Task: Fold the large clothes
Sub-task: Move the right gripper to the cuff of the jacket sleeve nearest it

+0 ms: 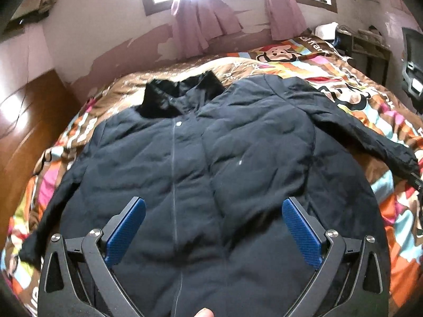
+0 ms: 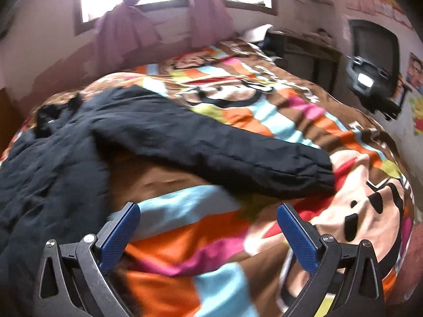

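Observation:
A dark navy padded jacket [image 1: 211,158] lies face up and spread flat on a bed, its black fur collar [image 1: 179,95] at the far end and both sleeves stretched out. My left gripper [image 1: 213,206] hovers open above the jacket's lower front, with nothing between its blue pads [image 1: 127,232]. In the right wrist view the jacket's right sleeve [image 2: 211,142] runs across the bedspread, its cuff [image 2: 317,174] toward the right. My right gripper [image 2: 208,211] is open over bare bedspread, a little short of that sleeve.
The bed carries a bright striped cartoon blanket [image 2: 211,251]. A wooden headboard or cabinet [image 1: 29,137] stands at the left. Pink curtains [image 1: 206,21] hang under a bright window. A dark monitor [image 2: 372,60] and shelves stand by the right wall. A fingertip [image 1: 203,312] shows at the bottom edge.

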### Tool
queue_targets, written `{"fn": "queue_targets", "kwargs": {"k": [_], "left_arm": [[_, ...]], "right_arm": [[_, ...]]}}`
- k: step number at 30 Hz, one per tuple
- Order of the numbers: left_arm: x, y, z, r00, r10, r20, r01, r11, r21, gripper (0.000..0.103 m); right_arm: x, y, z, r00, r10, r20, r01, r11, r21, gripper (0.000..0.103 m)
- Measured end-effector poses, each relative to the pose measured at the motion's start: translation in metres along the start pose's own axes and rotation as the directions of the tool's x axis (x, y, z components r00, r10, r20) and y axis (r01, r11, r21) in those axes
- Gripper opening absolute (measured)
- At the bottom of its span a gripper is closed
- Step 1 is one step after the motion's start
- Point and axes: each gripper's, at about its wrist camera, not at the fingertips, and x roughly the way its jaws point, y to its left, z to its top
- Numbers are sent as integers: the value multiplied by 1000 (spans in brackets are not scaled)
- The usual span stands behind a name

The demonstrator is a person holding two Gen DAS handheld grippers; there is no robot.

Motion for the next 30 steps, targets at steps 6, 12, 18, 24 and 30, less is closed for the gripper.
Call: {"fn": "queue_targets", "kwargs": {"k": [6,12,18,24,30], "left_arm": [[29,-20,19,1000,6,29,-8,998,66,101],[57,-41,38,998,-42,46,38,996,76,101],[75,-61,50,994,-83,73,76,993,94,101],[108,-77,41,995,-94,-31,98,987,127,101],[120,-71,31,985,-162,-64,166,984,69,102]], "right_arm": [[28,-59,0,997,66,-36,-53,955,292,103],[40,-78,-1,995,94,14,-91,905,416,103],[58,-102,-2,987,141,71,-155,783,603,99],[80,-118,-2,993,112,41,-110,728,677,60],[95,-141,-20,990,141,23,-108,634,766,23]]}}
